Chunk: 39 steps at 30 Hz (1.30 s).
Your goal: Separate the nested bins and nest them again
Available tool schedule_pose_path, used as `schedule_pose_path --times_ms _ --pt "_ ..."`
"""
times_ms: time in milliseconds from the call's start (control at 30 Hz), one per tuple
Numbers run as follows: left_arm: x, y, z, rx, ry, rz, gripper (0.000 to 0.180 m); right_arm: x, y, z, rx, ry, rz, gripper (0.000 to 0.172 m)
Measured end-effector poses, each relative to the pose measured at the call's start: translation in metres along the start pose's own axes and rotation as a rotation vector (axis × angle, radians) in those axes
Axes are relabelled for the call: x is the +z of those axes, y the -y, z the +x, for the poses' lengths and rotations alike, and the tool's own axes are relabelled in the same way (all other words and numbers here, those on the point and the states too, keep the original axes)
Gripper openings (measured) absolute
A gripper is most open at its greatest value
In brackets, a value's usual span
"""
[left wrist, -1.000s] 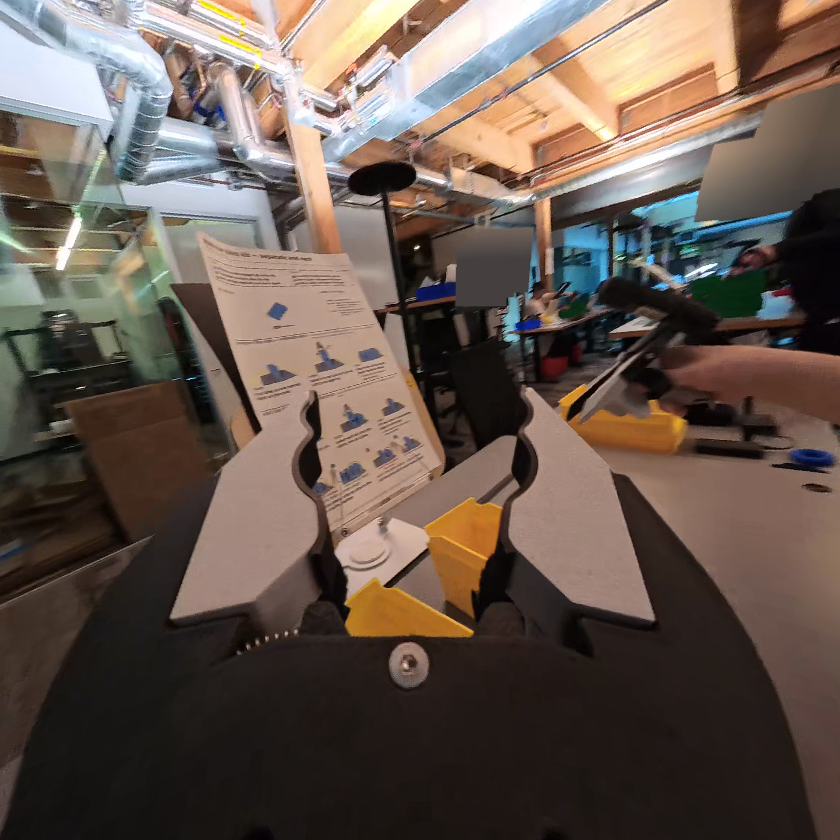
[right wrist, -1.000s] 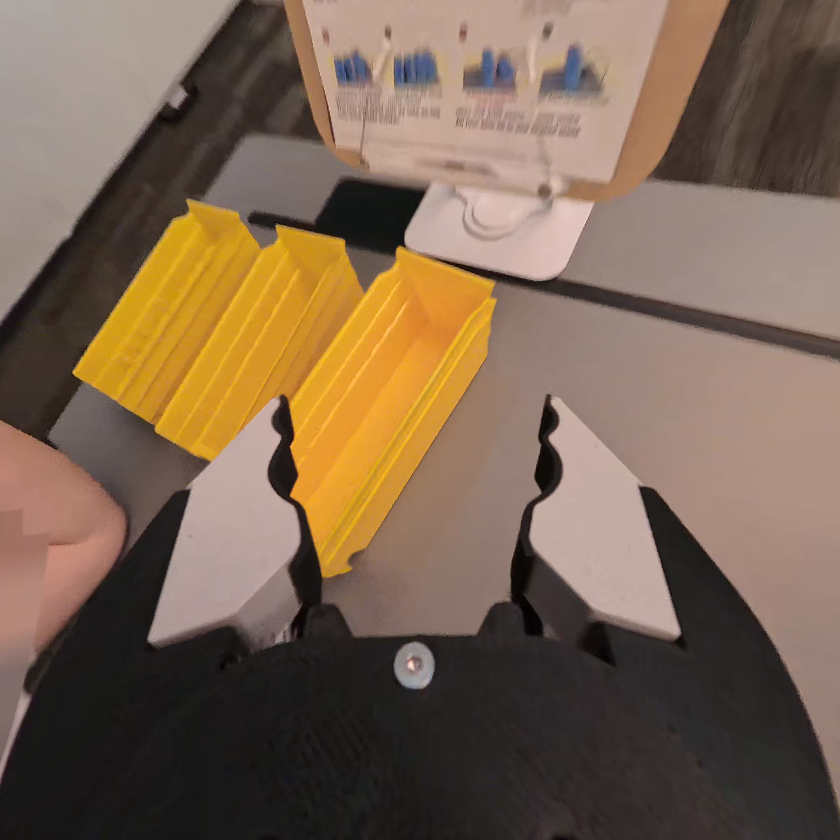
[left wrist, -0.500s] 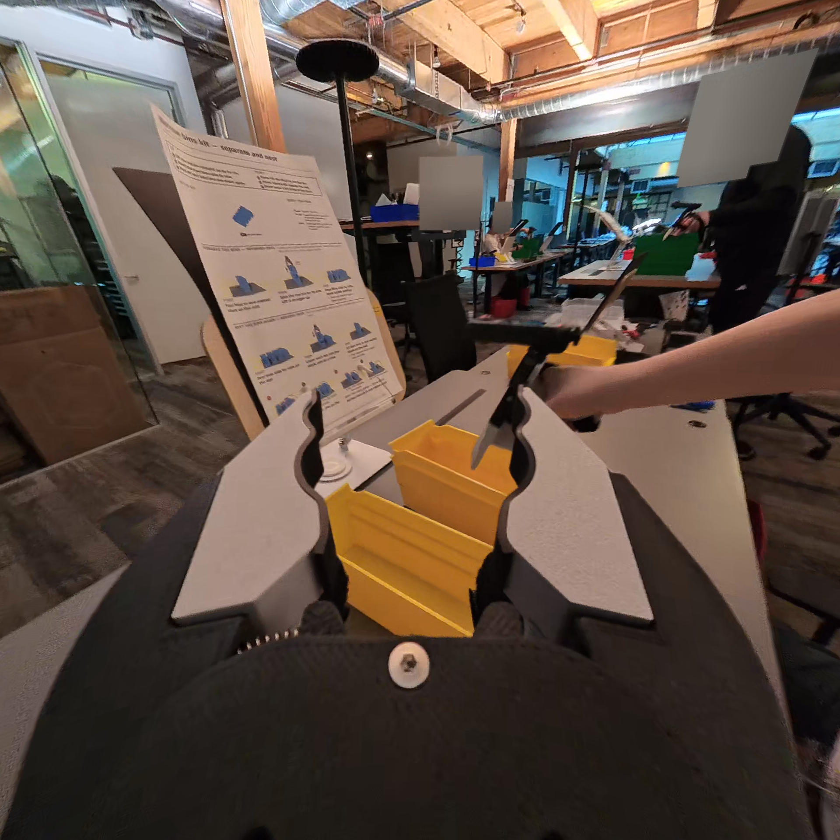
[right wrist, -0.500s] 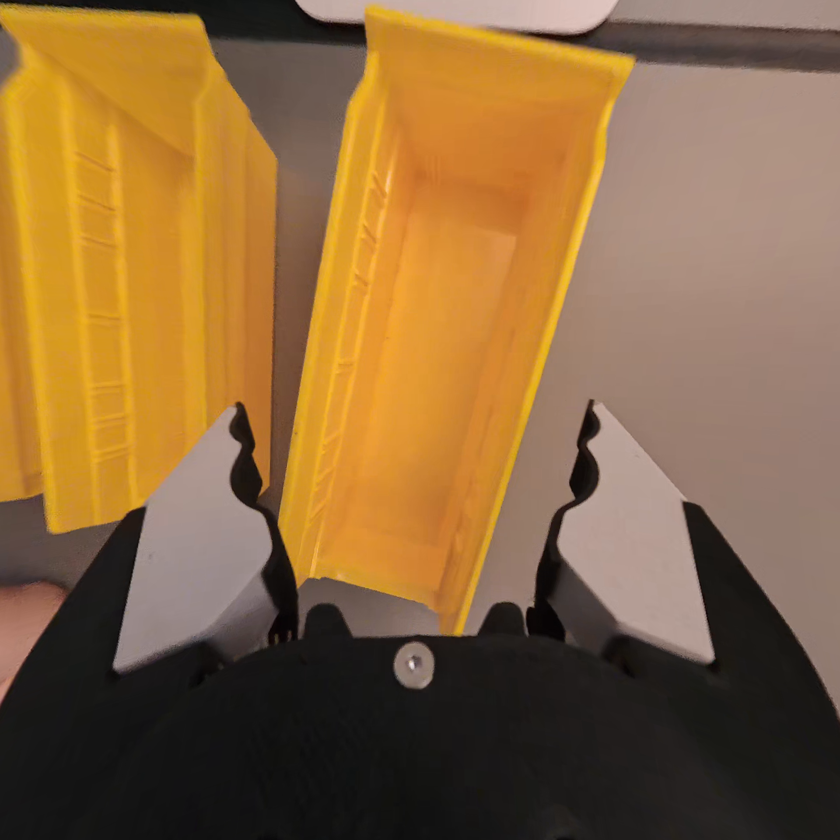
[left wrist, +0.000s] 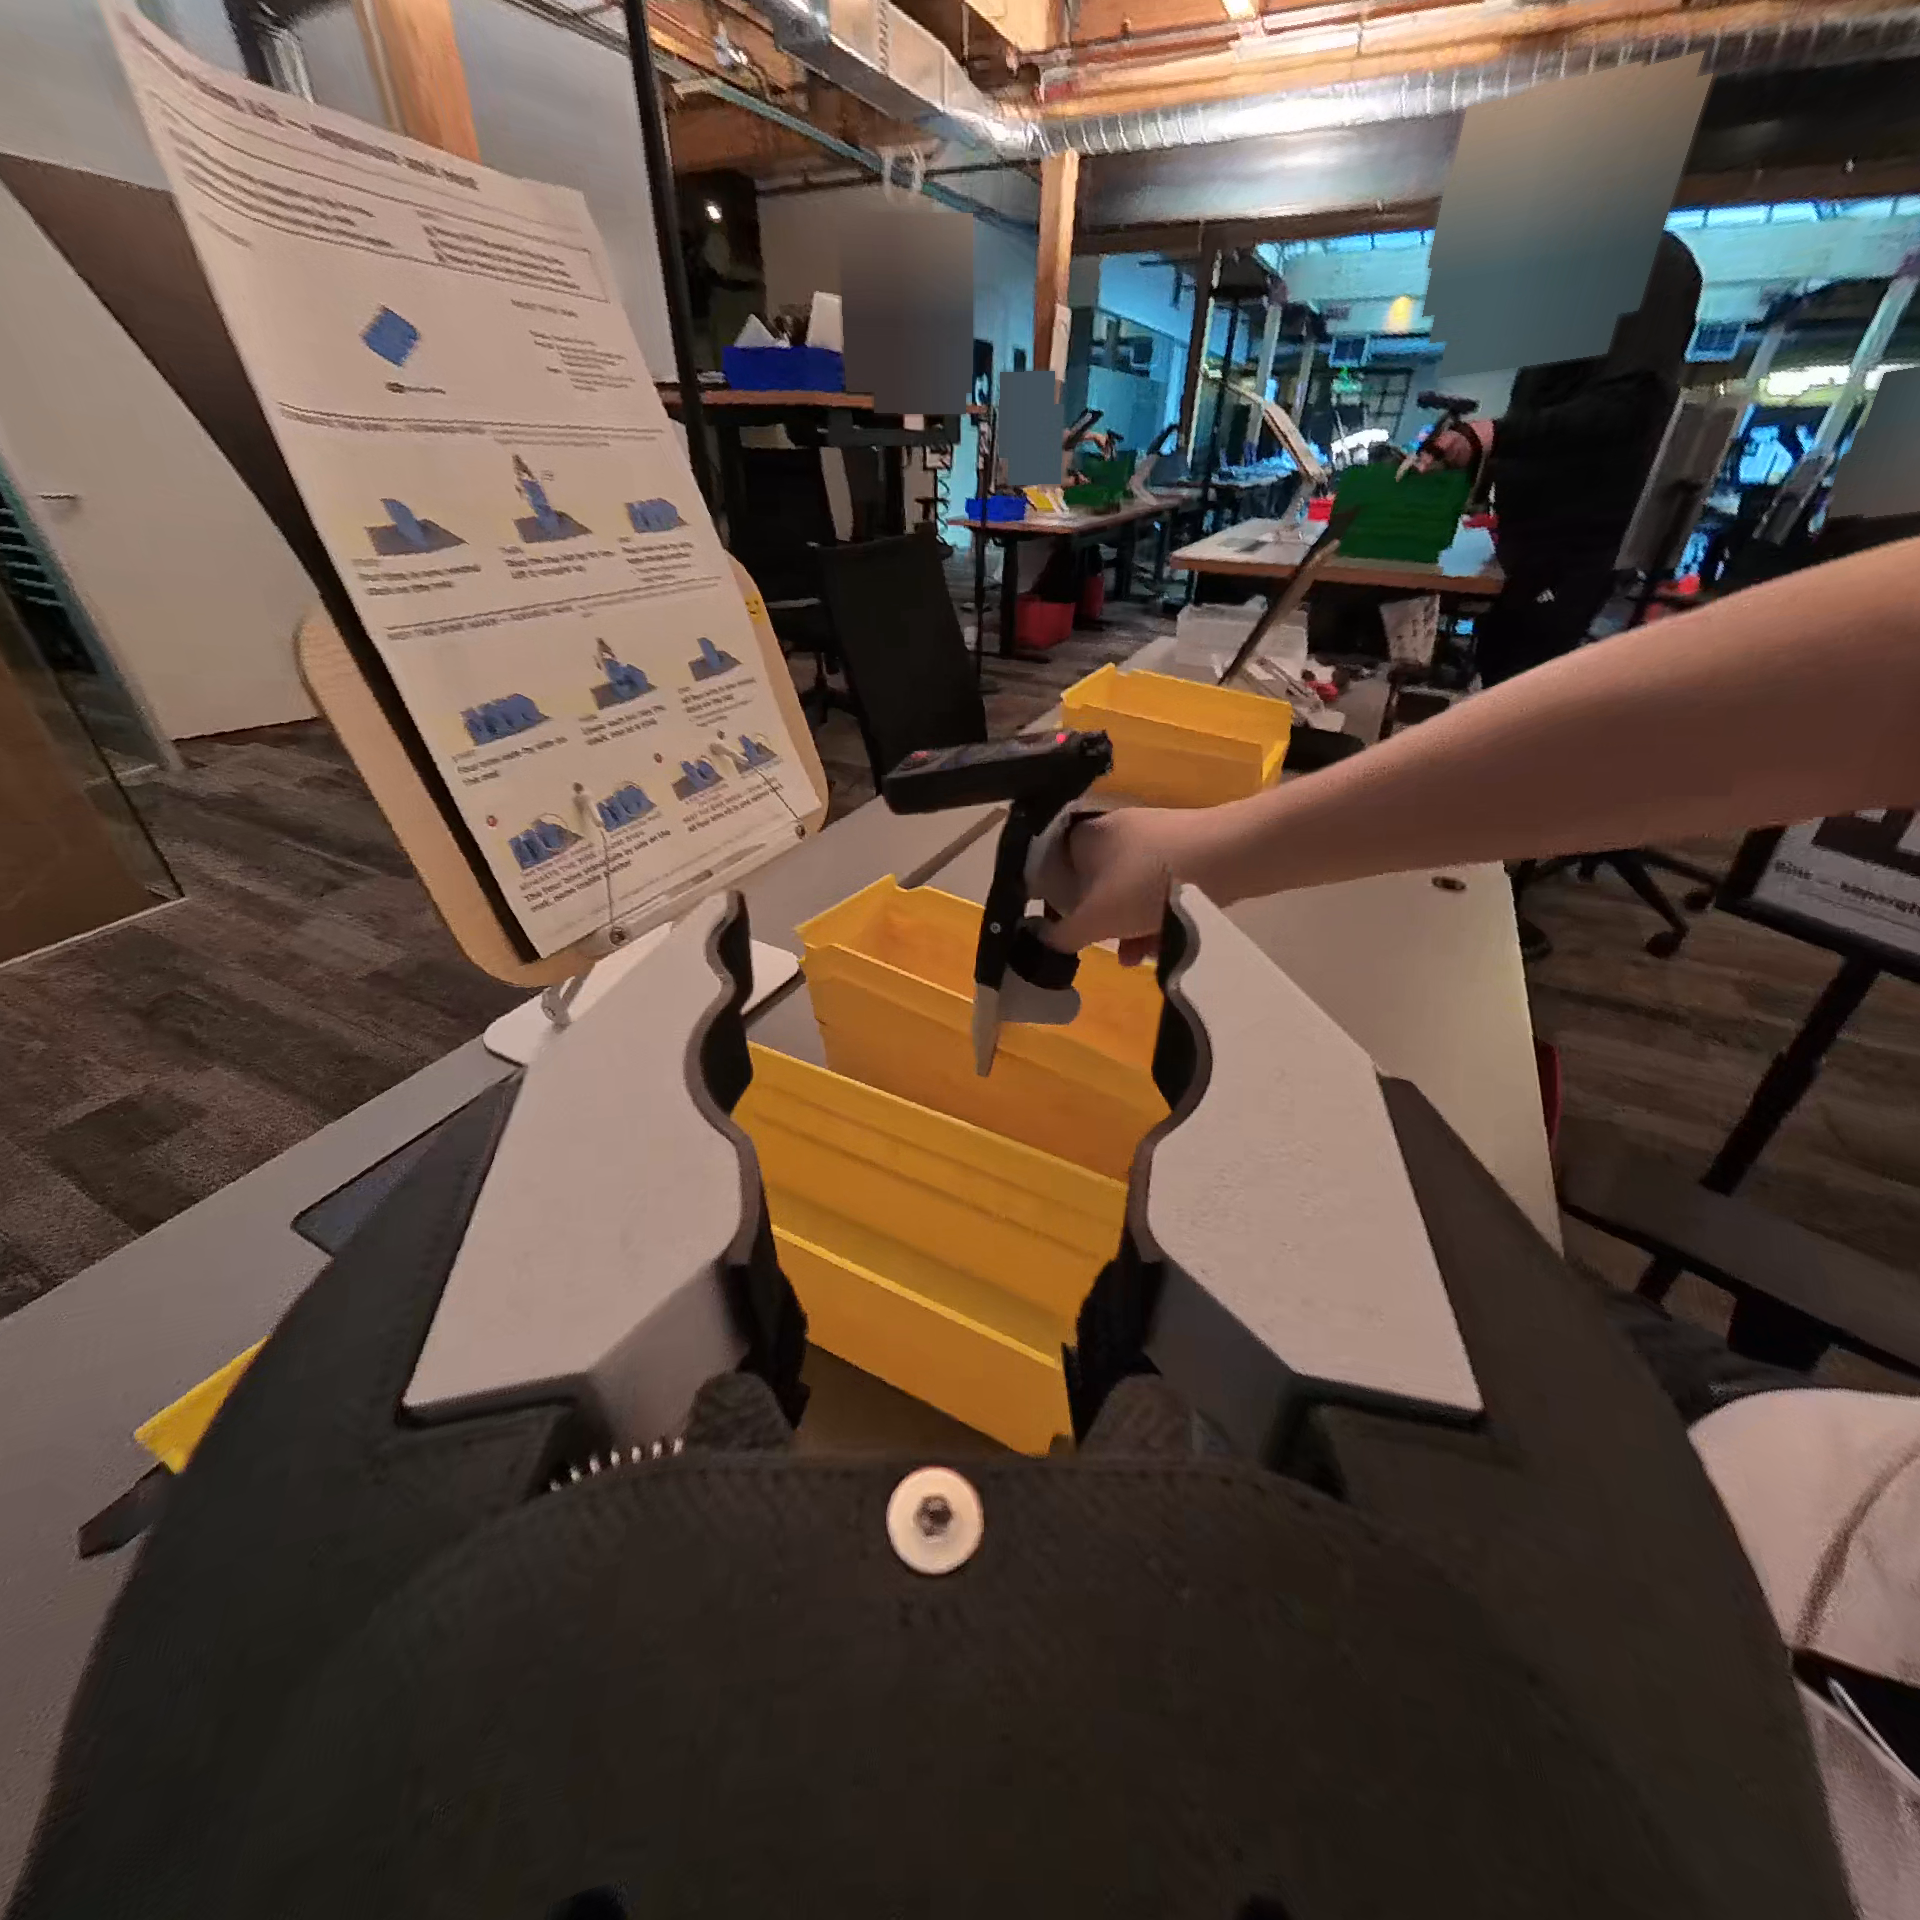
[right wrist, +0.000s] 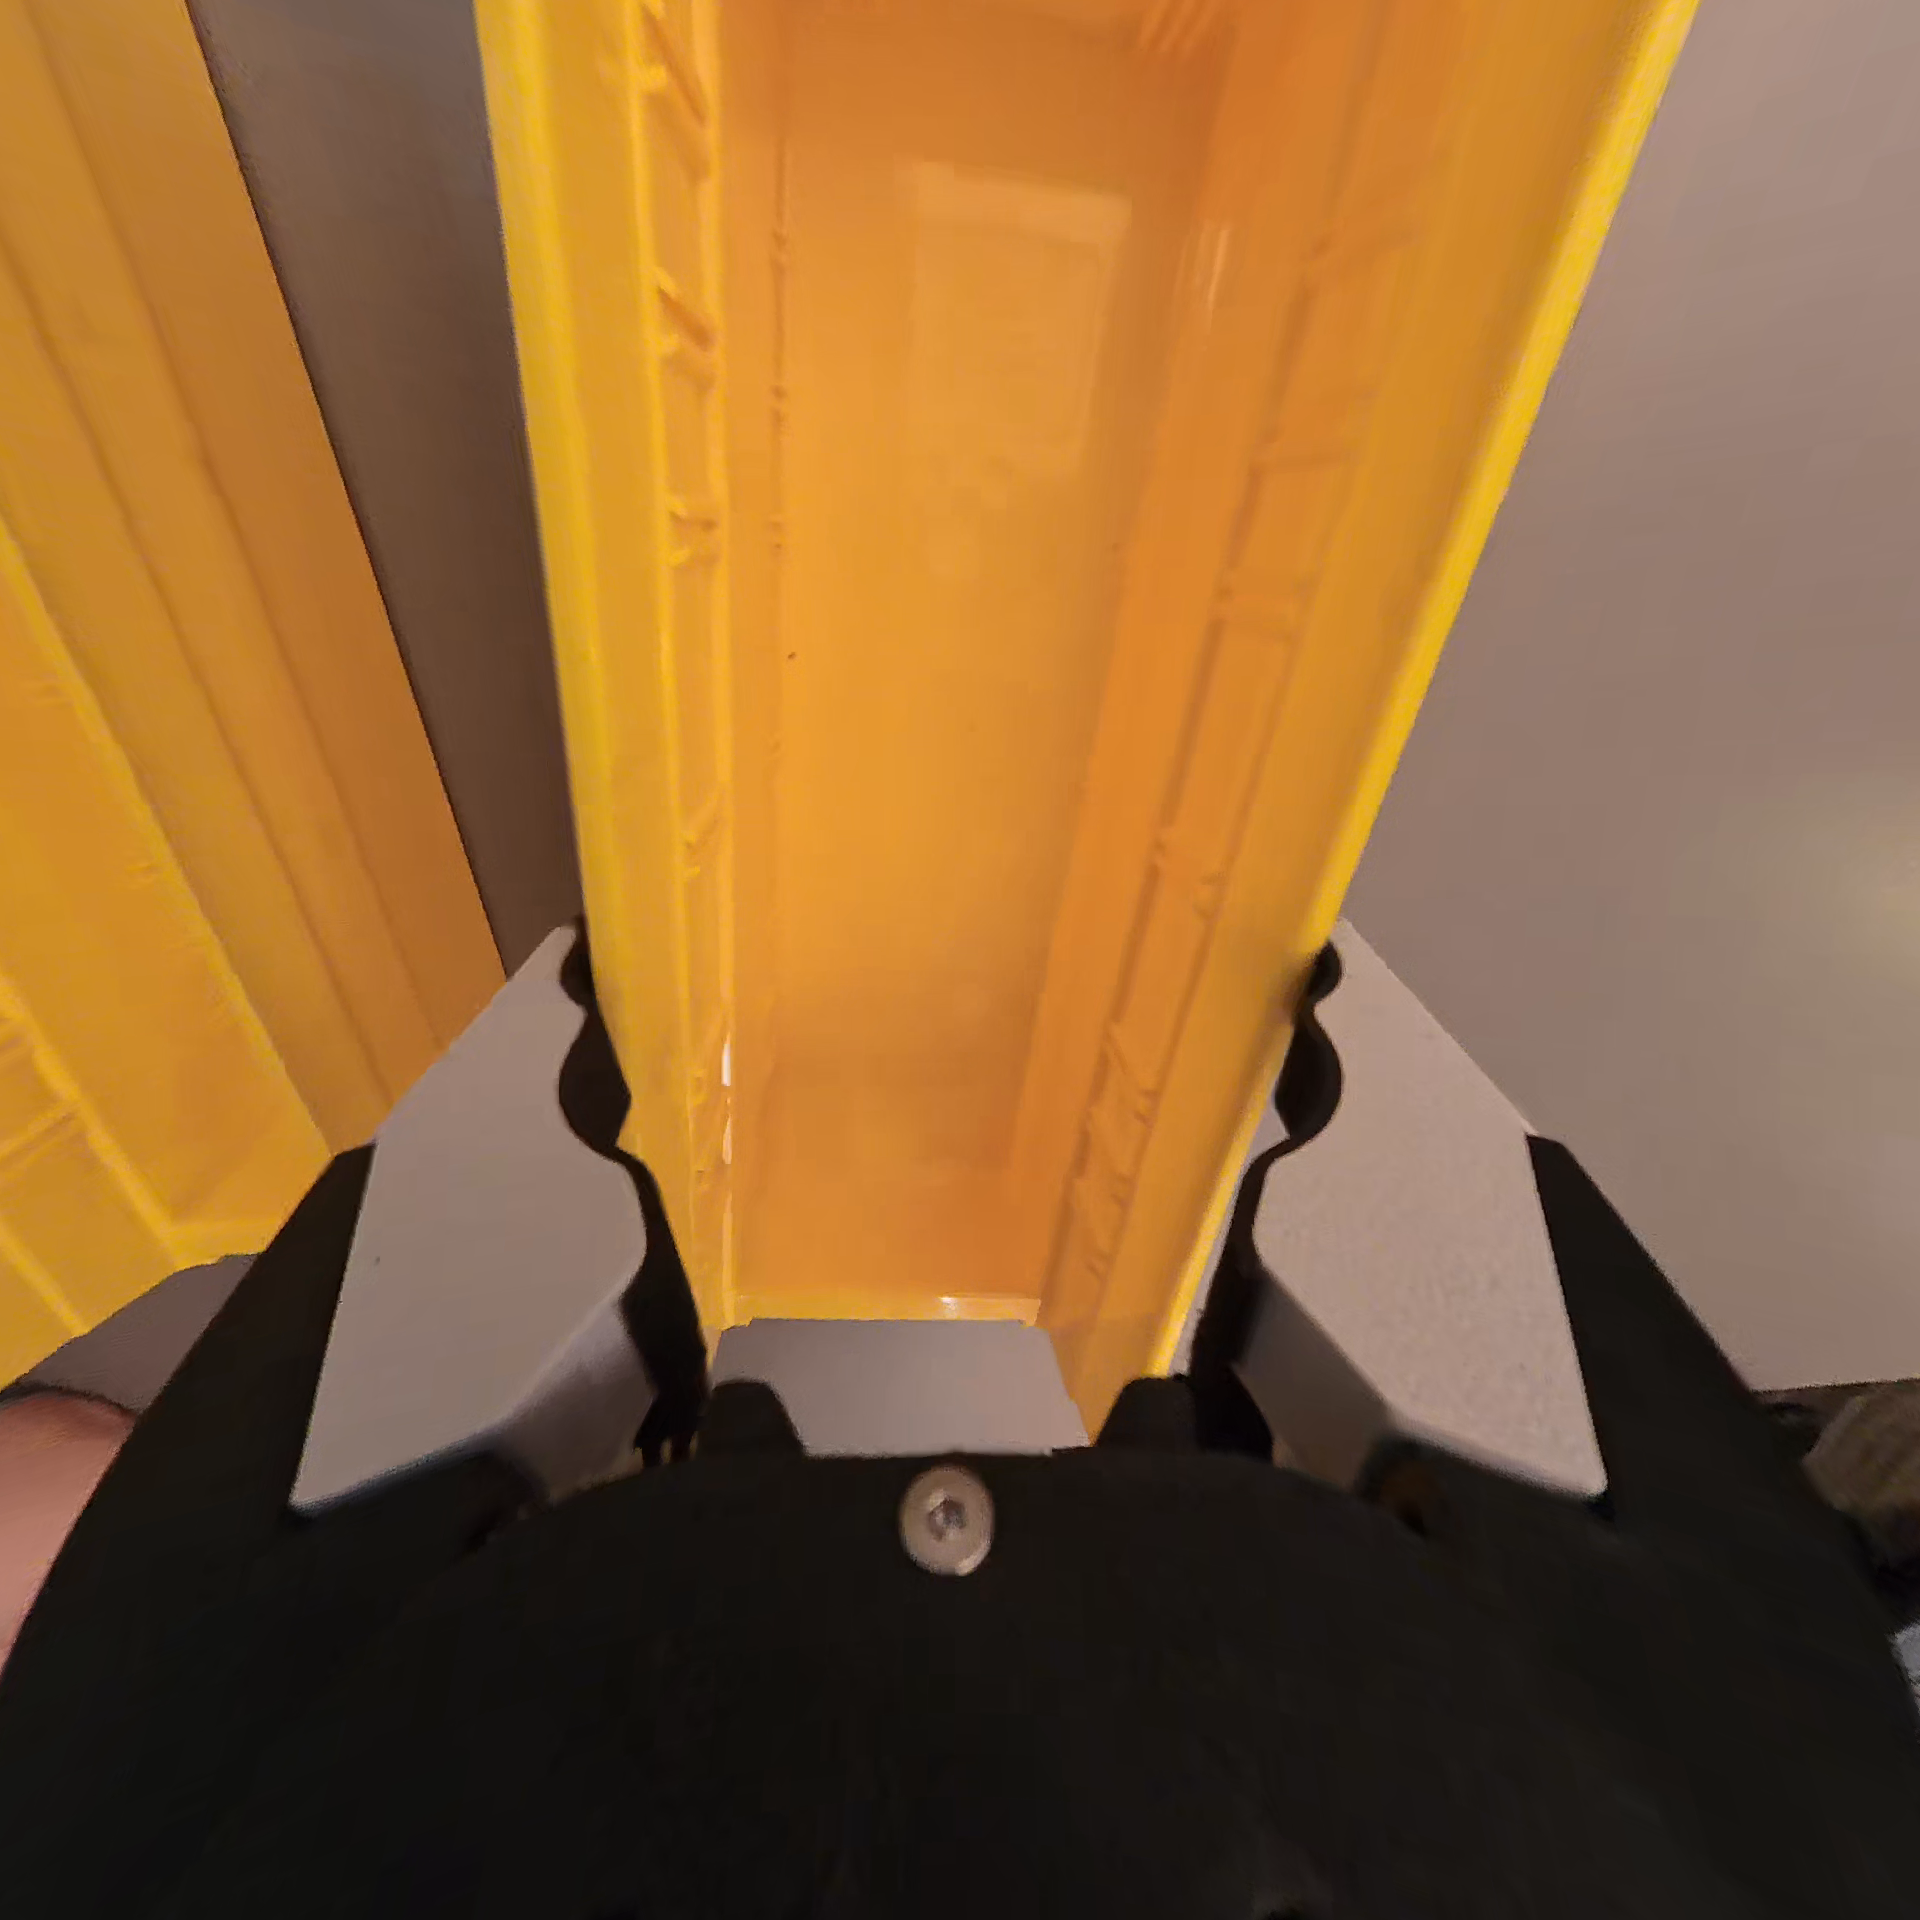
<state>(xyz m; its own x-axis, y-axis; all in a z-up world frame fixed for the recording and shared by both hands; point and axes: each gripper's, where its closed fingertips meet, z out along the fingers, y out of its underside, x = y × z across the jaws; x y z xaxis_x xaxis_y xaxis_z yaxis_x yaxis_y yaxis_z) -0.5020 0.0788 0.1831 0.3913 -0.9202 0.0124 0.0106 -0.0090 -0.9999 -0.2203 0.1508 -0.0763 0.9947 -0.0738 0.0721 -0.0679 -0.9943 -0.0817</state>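
Note:
Several yellow bins stand apart on the grey table (left wrist: 1361, 997). My right gripper (right wrist: 945, 966) points down over the near end of one yellow bin (right wrist: 935, 623). Its two pads (right wrist: 587, 1039) lie against the bin's outer side walls, so it is shut on that bin. It also shows in the left wrist view (left wrist: 997, 987), held by a hand above the farther bin (left wrist: 914, 966). My left gripper (left wrist: 951, 987) is open and hovers over a nearer yellow bin (left wrist: 925, 1226), which lies behind its fingers (left wrist: 623, 1143). Nothing is in its grasp.
Another yellow bin (right wrist: 156, 727) lies just left of the gripped one. A further yellow bin (left wrist: 1174, 738) stands at the table's far end. An instruction sheet on a stand (left wrist: 468, 520) rises at the left back. Other desks and a person stand beyond.
My right gripper moved in low over the bin, opened wide, then closed onto its side walls. My left gripper tilted down and came closer over the nearer bin, its jaws narrowing slightly.

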Motion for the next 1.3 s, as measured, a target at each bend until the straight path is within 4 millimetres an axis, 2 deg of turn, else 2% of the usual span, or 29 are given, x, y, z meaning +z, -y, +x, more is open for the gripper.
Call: schedule_pose_path --times_ms 133,300,367,533,800,933,1133,1300 --pt "0.014 -0.012 0.004 0.034 -0.014 -0.077 0.077 -0.003 0.001 -0.001 -0.008 -0.002 -0.012 0.118" --pt "0.020 -0.025 -0.001 0.035 0.019 -0.152 0.076 -0.005 0.000 -0.002 -0.016 0.032 -0.033 0.114" --pt "0.018 -0.024 -0.002 0.043 0.030 -0.149 0.073 -0.007 0.000 -0.004 -0.010 0.062 -0.040 0.113" --pt "0.010 -0.005 -0.004 0.005 0.034 -0.041 0.067 -0.012 -0.002 -0.006 -0.017 0.105 -0.046 0.112" --pt "0.009 -0.009 -0.006 -0.018 0.023 -0.053 0.066 -0.015 -0.008 0.007 -0.086 0.007 -0.069 0.112" --pt "0.013 -0.013 -0.004 -0.018 0.018 -0.076 0.066 -0.016 -0.006 0.007 -0.096 0.009 -0.070 0.112" --pt "0.017 -0.016 -0.002 -0.015 0.011 -0.096 0.066 -0.007 -0.010 -0.003 -0.118 0.070 -0.108 0.125" --pt "0.017 -0.018 -0.002 -0.020 0.009 -0.104 0.066 -0.004 -0.004 0.000 -0.119 0.050 -0.066 0.139"
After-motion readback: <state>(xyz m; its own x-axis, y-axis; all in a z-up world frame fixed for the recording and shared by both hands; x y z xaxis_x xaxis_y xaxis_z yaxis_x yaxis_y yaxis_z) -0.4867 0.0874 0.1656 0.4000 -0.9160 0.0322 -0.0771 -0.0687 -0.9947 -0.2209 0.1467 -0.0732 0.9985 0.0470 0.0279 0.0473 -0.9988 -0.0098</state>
